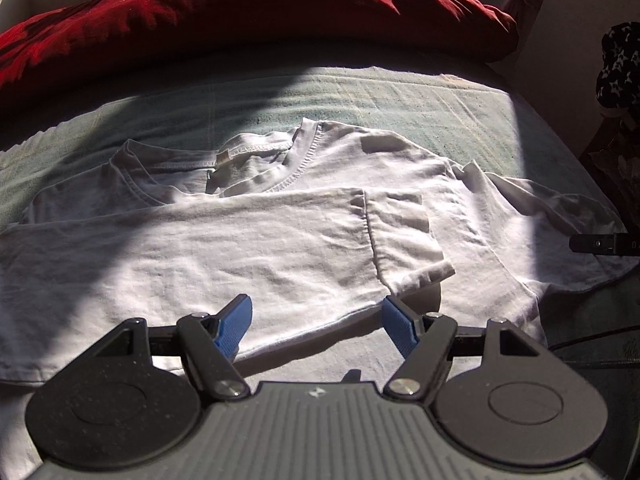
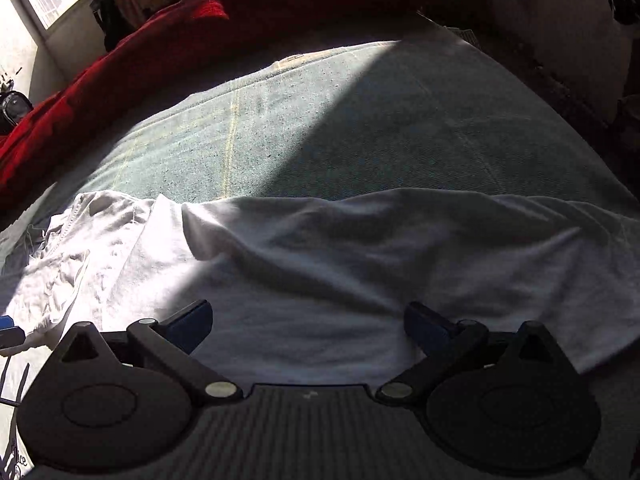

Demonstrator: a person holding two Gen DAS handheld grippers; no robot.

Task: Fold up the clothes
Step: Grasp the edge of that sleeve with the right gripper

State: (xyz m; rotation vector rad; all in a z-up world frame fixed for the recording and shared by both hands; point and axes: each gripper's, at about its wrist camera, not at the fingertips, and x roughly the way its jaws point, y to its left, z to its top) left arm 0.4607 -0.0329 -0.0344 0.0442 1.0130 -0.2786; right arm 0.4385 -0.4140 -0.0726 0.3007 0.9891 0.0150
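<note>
T-shirt (image 1: 280,236), white, lies flat on bed (image 1: 400,96), collar away from both grippers. Left gripper (image 1: 316,322) spread, empty, hovering over folded-in edge; 1 sleeve (image 1: 404,240) already laid across chest just ahead. Right gripper (image 2: 308,326) spread, empty, over unfolded side, whose sleeve (image 2: 520,232) still spreads outward right. Long axis runs forward from grippers. Right gripper nearer unfolded side. Red duvet (image 1: 240,12) beyond.

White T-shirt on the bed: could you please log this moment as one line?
T-shirt: one side folded in | left gripper: open | right gripper: open | nothing held
</note>
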